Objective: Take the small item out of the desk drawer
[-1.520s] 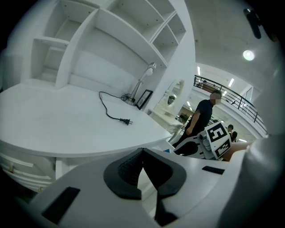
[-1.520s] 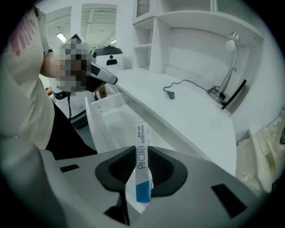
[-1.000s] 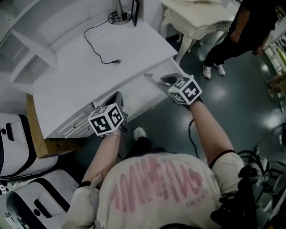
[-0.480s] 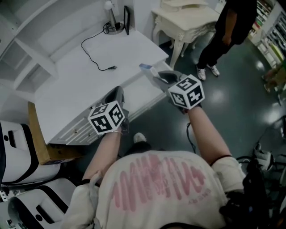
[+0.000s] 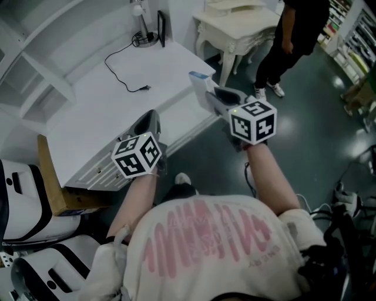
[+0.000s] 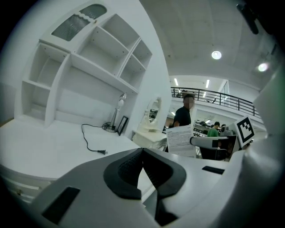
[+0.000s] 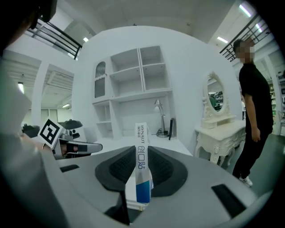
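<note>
1. The small box (image 7: 142, 187) is already out of the drawer. The right gripper (image 7: 141, 156) is clamped on it, one pad pressing each flat side. It is a narrow white carton with a blue lower end, standing upright between the jaws
2. In the head view the box is held in the air off the front right corner of the desk (image 5: 94, 111) and touches nothing but the pads
3. The left gripper (image 6: 142, 151) has its jaws drawn together with nothing between them. It hovers over the desk's front edge, well apart from the box
4. Judging by this, the taking-out itself looks done. The drawer fronts (image 5: 97, 170) that show along the desk's front appear flush, and no open drawer is visible, though only part of that front can be seen. What seems left is at most to set the box down; where it should go, I cannot tell
5. The desktop is plain white and nearly bare. A black cable (image 5: 120, 64) lies loose on it with its plug free, and a lamp (image 5: 138, 17) and a dark frame (image 5: 160, 28) stand at the back corner. A white shelf unit (image 6: 84, 58) rises behind
6. The floor (image 5: 317, 129) is dark and glossy. A cream dressing table (image 5: 235, 20) with an oval mirror (image 7: 216, 100) stands just beside the desk, and a person (image 5: 296, 29) in dark clothes stands next to it, well clear of both grippers
</note>
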{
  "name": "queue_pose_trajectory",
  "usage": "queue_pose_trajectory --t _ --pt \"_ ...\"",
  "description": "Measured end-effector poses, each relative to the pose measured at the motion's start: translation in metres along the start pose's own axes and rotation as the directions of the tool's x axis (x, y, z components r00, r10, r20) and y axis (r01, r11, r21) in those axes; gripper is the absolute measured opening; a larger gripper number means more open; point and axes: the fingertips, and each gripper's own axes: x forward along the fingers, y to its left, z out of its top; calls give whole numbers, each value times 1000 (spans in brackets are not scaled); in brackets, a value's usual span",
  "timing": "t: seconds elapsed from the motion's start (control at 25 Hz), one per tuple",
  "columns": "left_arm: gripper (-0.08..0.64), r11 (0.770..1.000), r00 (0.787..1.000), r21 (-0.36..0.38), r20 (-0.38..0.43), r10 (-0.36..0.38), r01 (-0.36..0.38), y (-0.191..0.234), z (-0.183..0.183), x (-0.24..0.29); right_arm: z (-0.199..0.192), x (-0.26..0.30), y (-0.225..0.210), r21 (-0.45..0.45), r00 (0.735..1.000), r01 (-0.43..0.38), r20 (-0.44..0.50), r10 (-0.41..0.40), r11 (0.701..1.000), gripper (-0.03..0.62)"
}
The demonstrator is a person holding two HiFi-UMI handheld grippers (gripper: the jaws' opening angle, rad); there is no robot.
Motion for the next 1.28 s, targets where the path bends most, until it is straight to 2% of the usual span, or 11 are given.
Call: queue_pose_trajectory --t 0.32,0.84,1.28 --pt "29 1000 999 0 24 -22 22 -36 -13 -35 -11 -56 7 100 996 33 80 -41 994 95" --pt "29 999 999 -20 -6 -35 35 -74 -57 -65 -54 -115 4 137 996 74 46 -81 988 95" --pt "29 999 999 0 -23 -34 34 -82 -67 -81 -65 -133 7 137 994 97 43 -104 986 95"
